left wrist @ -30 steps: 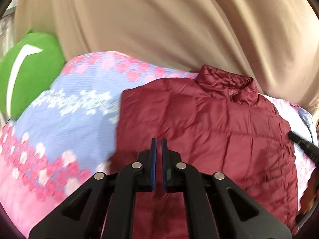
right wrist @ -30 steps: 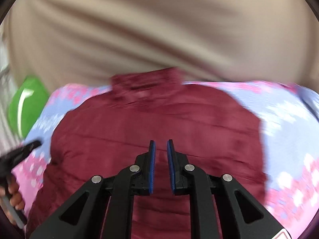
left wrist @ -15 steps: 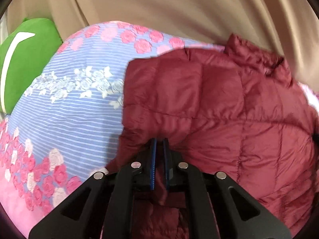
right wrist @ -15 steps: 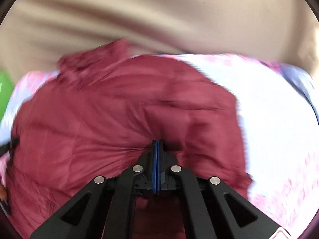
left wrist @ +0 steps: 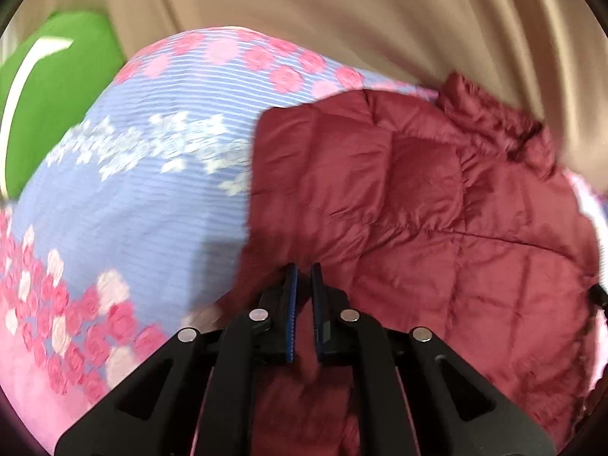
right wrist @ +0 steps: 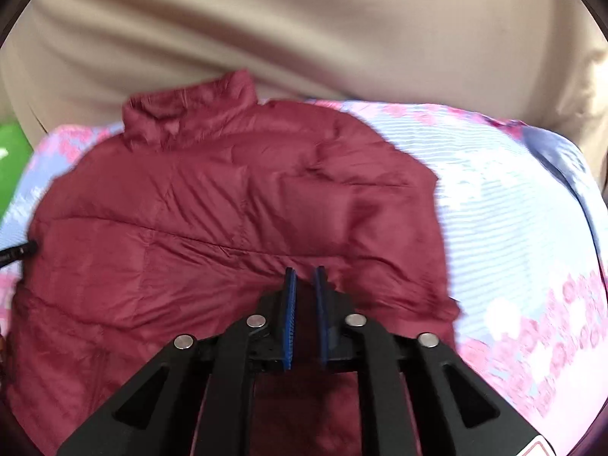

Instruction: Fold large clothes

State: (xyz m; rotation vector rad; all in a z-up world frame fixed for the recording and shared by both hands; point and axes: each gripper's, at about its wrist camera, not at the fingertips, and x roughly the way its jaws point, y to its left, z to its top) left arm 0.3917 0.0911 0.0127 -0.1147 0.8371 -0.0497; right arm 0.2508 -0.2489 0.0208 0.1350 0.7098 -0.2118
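Observation:
A dark red quilted jacket (left wrist: 418, 209) lies on a floral bedspread (left wrist: 152, 197), collar at the far side. In the right wrist view the jacket (right wrist: 228, 209) fills the middle, collar at the far left. My left gripper (left wrist: 302, 271) sits over the jacket's near left edge, its jaws slightly apart with red cloth between them. My right gripper (right wrist: 304, 273) sits over the jacket's near right part, its jaws slightly apart with red cloth showing between them. The left gripper's tip shows at the left edge of the right wrist view (right wrist: 17, 250).
A beige curtain (left wrist: 342, 19) hangs behind the bed. A green cushion (left wrist: 49, 95) lies at the far left. The bedspread (right wrist: 513, 209) stretches to the right of the jacket.
Both grippers dropped onto the jacket's near edge and closed on it half a second ago. Now both stand a little apart. The jacket's lower part looks bunched nearer the grippers.

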